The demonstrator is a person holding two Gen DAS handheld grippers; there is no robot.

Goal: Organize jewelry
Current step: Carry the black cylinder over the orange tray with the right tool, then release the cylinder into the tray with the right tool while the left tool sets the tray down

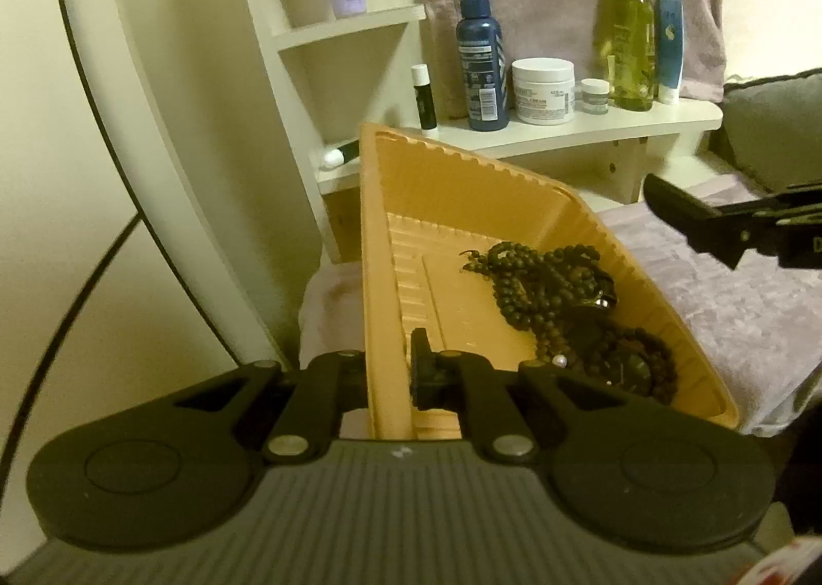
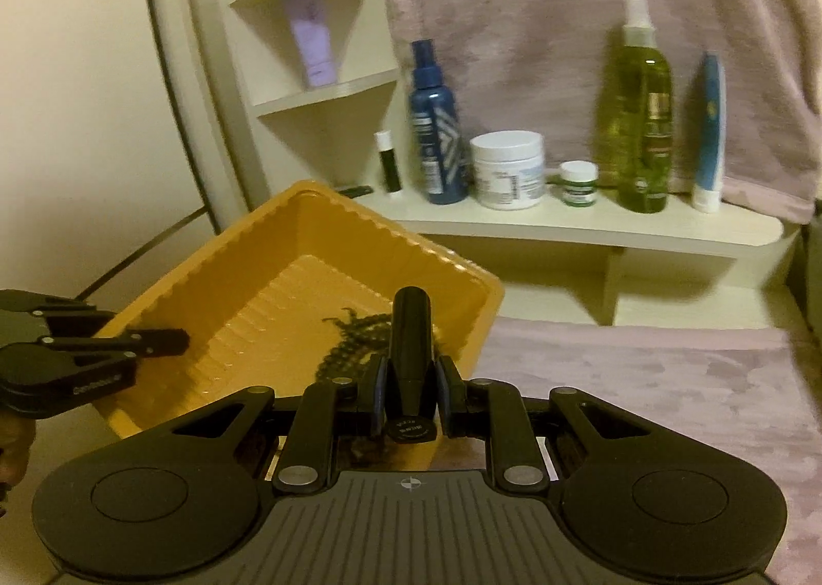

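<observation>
Jewelry (image 1: 557, 292): dark beaded strands tangled in tray (image 1: 390, 205)

My two grippers are black: the left gripper (image 1: 393, 374) and the right gripper (image 2: 409, 392). The tray (image 1: 390, 236) is orange-yellow, with little ridges along its rim. The beads (image 1: 544, 287) in it are dark green-brown, and one small pearl (image 1: 559, 360) is white. The thing (image 2: 409, 348) in my right gripper is black. At the upper middle of the frame, the shelf (image 2: 565, 225) is cream. On it stand a blue bottle (image 2: 434, 133) with white stripes, a white jar (image 2: 507, 169) and a yellow-green bottle (image 2: 639, 117). The cloth (image 2: 668, 379) at lower right is pale purple.
</observation>
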